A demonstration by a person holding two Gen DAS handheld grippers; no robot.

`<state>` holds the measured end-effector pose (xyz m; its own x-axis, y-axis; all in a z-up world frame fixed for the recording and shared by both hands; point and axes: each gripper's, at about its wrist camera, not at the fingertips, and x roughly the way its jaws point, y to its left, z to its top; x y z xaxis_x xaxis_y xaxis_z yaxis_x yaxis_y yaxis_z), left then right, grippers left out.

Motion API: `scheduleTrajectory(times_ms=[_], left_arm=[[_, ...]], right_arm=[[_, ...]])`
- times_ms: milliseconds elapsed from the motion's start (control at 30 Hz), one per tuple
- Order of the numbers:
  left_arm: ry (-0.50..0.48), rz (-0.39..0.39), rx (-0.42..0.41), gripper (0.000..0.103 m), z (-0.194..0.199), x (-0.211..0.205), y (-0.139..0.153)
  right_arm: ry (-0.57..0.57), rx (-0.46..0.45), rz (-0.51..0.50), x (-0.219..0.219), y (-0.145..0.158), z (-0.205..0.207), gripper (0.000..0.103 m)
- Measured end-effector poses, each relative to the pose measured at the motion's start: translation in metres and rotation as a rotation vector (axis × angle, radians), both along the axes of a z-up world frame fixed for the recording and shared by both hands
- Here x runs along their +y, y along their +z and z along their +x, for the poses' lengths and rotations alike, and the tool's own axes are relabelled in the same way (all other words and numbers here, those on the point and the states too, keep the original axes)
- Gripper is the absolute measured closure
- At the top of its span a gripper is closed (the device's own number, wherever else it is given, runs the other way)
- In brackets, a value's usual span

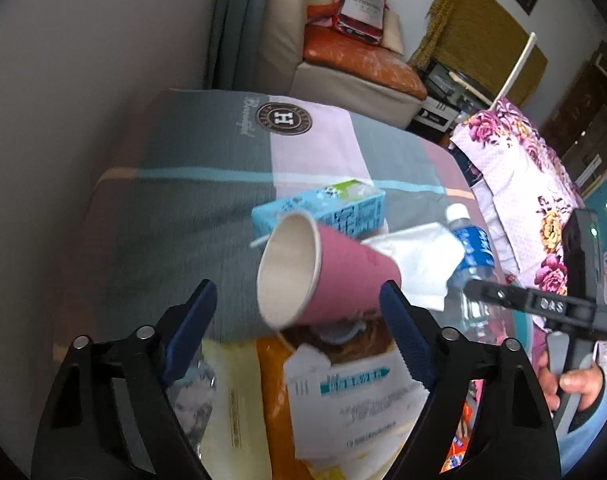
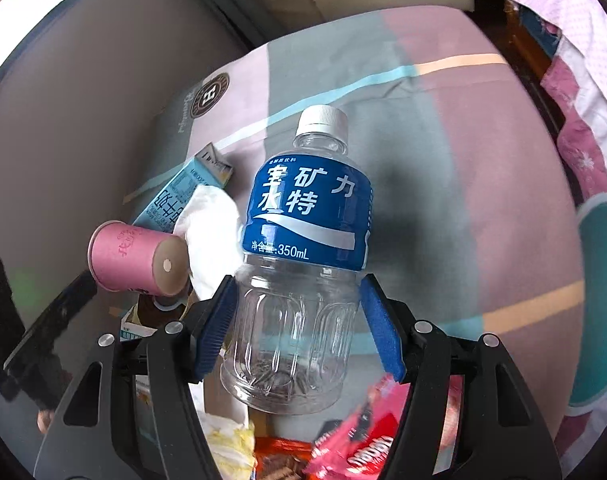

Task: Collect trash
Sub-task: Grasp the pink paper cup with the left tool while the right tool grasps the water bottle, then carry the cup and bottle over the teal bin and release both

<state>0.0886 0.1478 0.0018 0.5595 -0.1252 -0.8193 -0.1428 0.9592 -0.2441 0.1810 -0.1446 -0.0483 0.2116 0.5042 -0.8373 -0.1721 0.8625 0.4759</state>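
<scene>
- The left tongs (image 1: 299,308) stood wide apart, with the pink paper cup (image 1: 323,276) between the blue pads; the cup lay tipped on its side, its white mouth turned toward the left pad.
- The cup's base end lay right against the right pad (image 1: 403,332), while the left pad was clear of the rim, so no clamp showed.
- The right tongs (image 2: 299,320) were clamped on an empty clear plastic bottle (image 2: 303,240) with a blue label and a white cap, both pads pressed on its ribbed lower body.
- The bottle was held cap away from the camera, above the striped cloth (image 2: 463,160) in grey, pink and teal that covered the worktop.
- A light-blue drink carton (image 1: 327,208) lay on the cloth just behind the cup, and a crumpled white tissue (image 1: 419,256) sat between the cup and the bottle.
- Below the left tongs lay a pile of trash: a printed white paper slip (image 1: 351,392), a yellow and orange wrapper (image 1: 259,400) and crinkled clear plastic (image 1: 191,396).
- Under the bottle, in the right wrist view, a red snack wrapper (image 2: 359,444) and crumpled yellowish paper (image 2: 231,436) lay near the bottom edge.
- The person's hand (image 1: 575,384) gripped the handle of the right tongs at the right edge of the left wrist view.
- A flowered pink cloth (image 1: 515,168) hung beside the worktop, and a sofa (image 1: 343,60) stood behind it.
</scene>
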Motion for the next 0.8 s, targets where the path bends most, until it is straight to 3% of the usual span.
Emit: scheduleTrajectory(times_ms=[267, 400, 500, 800], left_arm=[[-0.101, -0.009, 0.052, 0.028, 0.023, -0.022, -0.018], [-0.155, -0.003, 0.060, 0.075, 0.018, -0.039, -0.020], [-0.174, -0.003, 0.063, 0.092, 0.010, -0.052, -0.020], [-0.120, -0.046, 0.018, 0.099, -0.009, -0.060, -0.003]], right_arm=[[-0.050, 0.000, 0.020, -0.026, 0.002, -0.004, 0.042], [-0.060, -0.002, 0.026, -0.029, 0.002, -0.006, 0.043], [-0.063, -0.007, 0.040, -0.031, 0.002, -0.007, 0.043], [-0.057, -0.062, 0.083, -0.036, 0.018, -0.019, 0.043]])
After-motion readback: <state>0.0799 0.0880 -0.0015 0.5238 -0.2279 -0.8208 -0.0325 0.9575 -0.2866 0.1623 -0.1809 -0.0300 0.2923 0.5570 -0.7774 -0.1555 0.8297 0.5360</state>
